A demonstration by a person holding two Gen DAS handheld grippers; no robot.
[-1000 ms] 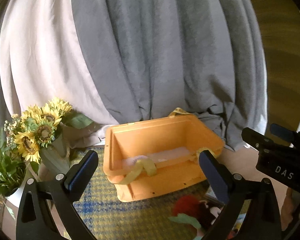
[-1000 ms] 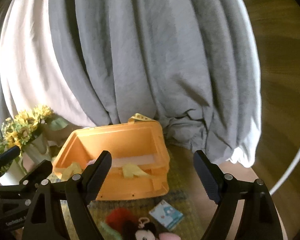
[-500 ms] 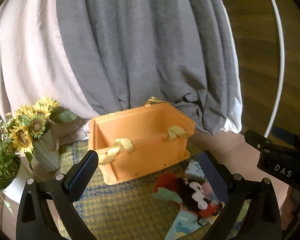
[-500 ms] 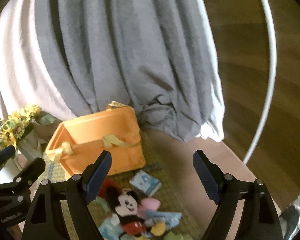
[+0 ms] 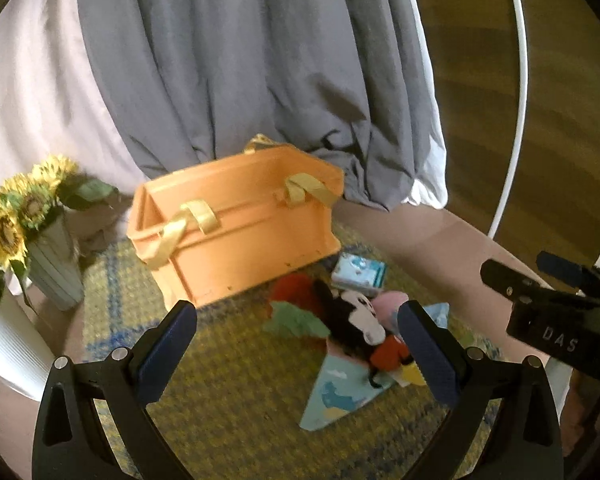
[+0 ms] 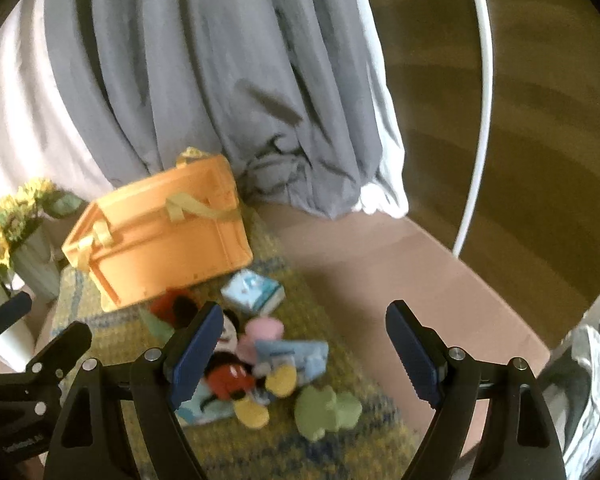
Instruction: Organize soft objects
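An orange bin (image 5: 236, 236) with yellow ribbon handles stands on a yellow woven mat (image 5: 228, 392); it also shows in the right wrist view (image 6: 160, 236). In front of it lies a pile of soft toys: a Mickey Mouse plush (image 5: 360, 324) (image 6: 228, 364), a red plush (image 5: 296, 288), a pink piece (image 6: 260, 332), a green plush (image 6: 326, 406) and small blue soft books (image 6: 254, 290). My left gripper (image 5: 296, 352) is open and empty above the mat, near the pile. My right gripper (image 6: 304, 354) is open and empty above the pile.
A vase of sunflowers (image 5: 24, 216) stands left of the bin. Grey and white curtains (image 5: 220, 60) hang behind. A white hoop (image 6: 480, 100) leans at the right. The round table's edge (image 6: 480, 280) curves past the mat at the right. A shoe (image 6: 588, 392) shows at the far right.
Both grippers have pulled back and tilted down. The bin now sits farther away and the toy pile has come into full view. Both stay open.
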